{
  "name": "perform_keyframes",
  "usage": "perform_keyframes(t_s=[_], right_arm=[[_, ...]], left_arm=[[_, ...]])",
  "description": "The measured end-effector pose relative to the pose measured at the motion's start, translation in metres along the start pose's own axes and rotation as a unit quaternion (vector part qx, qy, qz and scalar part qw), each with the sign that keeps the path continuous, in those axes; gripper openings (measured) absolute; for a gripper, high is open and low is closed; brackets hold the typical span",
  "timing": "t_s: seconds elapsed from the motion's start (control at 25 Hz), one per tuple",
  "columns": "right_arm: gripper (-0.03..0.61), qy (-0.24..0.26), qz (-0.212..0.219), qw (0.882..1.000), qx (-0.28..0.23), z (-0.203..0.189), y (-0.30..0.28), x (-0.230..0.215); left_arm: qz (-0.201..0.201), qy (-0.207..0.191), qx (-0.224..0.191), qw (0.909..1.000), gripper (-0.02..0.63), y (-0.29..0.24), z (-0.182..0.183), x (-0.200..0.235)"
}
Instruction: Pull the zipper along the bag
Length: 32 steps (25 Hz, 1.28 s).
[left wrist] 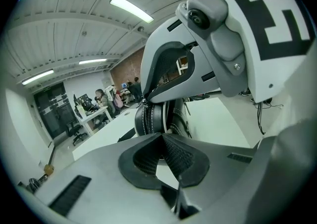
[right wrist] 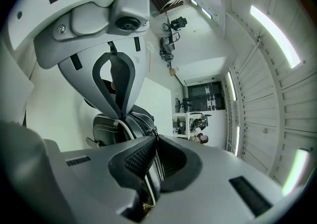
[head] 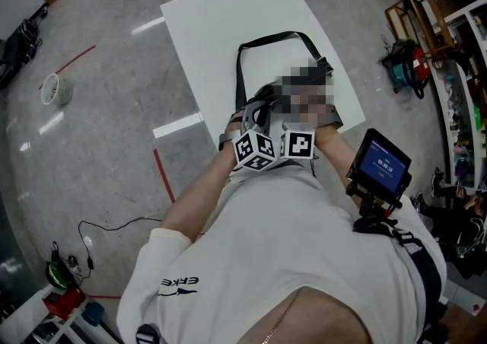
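A black bag point(head: 264, 96) with a long strap point(head: 268, 37) lies on the white table point(head: 221, 15), partly under a mosaic patch. Both grippers meet over it, their marker cubes point(head: 256, 150) side by side. In the left gripper view my left gripper point(left wrist: 161, 140) is shut, its pads pinched at the end of the bag point(left wrist: 151, 119). In the right gripper view my right gripper point(right wrist: 154, 142) is shut on the bag's zipper point(right wrist: 148, 131), whose teeth and a white cord run in between the pads. The left gripper's fingers point(right wrist: 118, 82) press the bag from the far side.
A small screen point(head: 381, 164) is mounted at the person's right side. A white bucket point(head: 55, 89) and red tape point(head: 163, 175) are on the floor to the left. Shelves and gear point(head: 426, 46) stand at the right. People sit at desks point(left wrist: 104, 100) far off.
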State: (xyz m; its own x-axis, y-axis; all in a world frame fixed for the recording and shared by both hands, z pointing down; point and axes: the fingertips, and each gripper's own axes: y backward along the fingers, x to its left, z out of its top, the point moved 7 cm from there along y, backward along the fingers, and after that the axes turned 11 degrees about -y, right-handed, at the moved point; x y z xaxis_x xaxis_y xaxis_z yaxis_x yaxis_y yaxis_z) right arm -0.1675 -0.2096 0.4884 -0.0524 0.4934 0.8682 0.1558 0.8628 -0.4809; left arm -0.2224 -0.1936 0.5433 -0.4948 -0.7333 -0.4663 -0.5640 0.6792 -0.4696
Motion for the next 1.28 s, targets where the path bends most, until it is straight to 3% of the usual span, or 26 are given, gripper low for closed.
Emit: perform_keyframes(t_s=[0.72,1.0,1.28], right_arm=[[0.017,0.092,0.002,0.996,0.007,-0.01,-0.011,0.019],[0.017,0.086,0.005,0.996,0.02,-0.02,-0.013,0.012],[0.017,0.065,-0.006,0.998,0.011,-0.027,-0.016,0.004]], left_arm=[[-0.02,-0.001,-0.024,0.9995,0.003,-0.023,0.005,-0.007],[-0.024,0.002,-0.044,0.9988,0.003,-0.022,0.005,-0.004],[-0.012,0.037,-0.05,0.998,0.003,-0.018,-0.004,0.002]])
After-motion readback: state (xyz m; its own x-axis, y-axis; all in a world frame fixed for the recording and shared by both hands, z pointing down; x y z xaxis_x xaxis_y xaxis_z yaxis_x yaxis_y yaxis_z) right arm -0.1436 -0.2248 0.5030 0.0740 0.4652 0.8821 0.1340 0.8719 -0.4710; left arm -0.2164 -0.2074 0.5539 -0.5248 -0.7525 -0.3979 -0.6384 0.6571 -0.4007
